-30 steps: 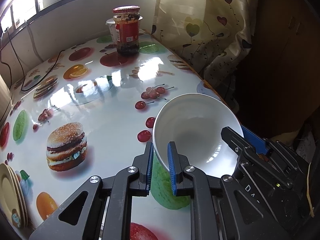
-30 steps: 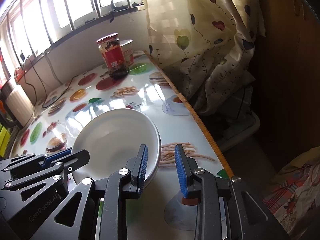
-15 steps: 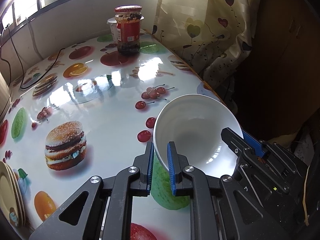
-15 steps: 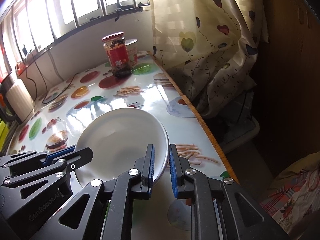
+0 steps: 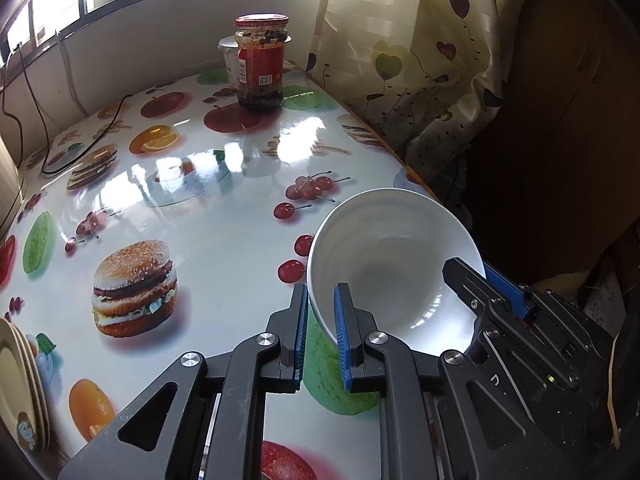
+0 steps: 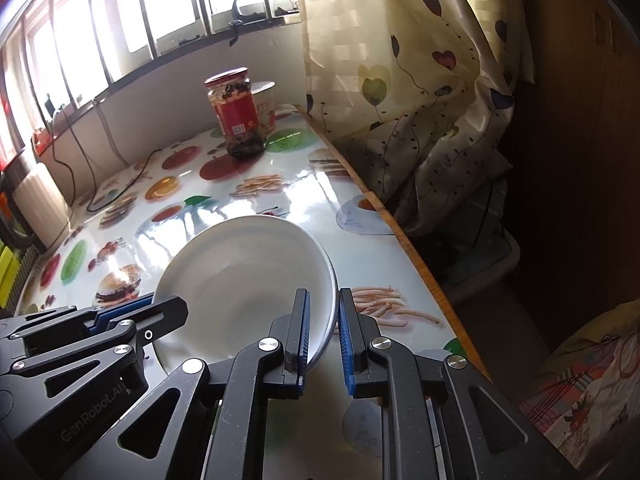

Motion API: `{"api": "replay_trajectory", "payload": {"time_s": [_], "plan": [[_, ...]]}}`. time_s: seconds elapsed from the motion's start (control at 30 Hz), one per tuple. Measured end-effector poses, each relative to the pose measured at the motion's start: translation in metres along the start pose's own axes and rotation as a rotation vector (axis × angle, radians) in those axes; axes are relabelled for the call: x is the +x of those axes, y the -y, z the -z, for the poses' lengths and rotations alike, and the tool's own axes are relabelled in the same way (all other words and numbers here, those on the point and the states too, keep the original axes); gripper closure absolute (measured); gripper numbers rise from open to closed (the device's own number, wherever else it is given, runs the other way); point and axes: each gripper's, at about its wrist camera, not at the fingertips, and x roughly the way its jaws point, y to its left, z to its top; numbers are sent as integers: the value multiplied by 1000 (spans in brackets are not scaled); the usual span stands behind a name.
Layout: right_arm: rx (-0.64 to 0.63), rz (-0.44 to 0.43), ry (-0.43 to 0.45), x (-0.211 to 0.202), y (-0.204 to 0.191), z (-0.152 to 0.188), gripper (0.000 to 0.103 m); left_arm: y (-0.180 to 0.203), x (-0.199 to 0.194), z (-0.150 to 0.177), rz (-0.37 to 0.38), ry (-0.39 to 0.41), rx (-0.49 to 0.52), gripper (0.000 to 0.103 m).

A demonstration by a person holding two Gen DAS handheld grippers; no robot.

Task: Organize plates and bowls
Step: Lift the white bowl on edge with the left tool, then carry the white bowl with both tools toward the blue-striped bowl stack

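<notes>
- A white bowl (image 5: pixel 394 258) is gripped at its near-left rim by the left tool (image 5: pixel 320 338), the blue pads closed on the rim wall.
- The opposite rim is clamped by the right tool (image 6: pixel 323 334), one pad inside the bowl and one outside.
- The bowl is seen tilted near the right edge of the worktop (image 5: pixel 224 224); whether its base touches the surface cannot be told, since the base is hidden.
- The bowl's near edge is covered in both views by the tool bodies.
- A stack of yellowish plates (image 5: pixel 18 384) is cut off at the left frame border.
- A red-labelled jar (image 5: pixel 261 68) stands at the far end, and a white tub (image 5: pixel 229 54) is mostly hidden behind it.
</notes>
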Motion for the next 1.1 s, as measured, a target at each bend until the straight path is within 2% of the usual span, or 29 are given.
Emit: {"api": "replay_trajectory", "payload": {"time_s": [0.53,1.1], "plan": [[-4,0,29,-28,-15,2,89,-9,-38,8,19,64,-4,89],[-31,-23,75,-73,-48,10,89,-31,-83,29,25,119,-32,89]]}}
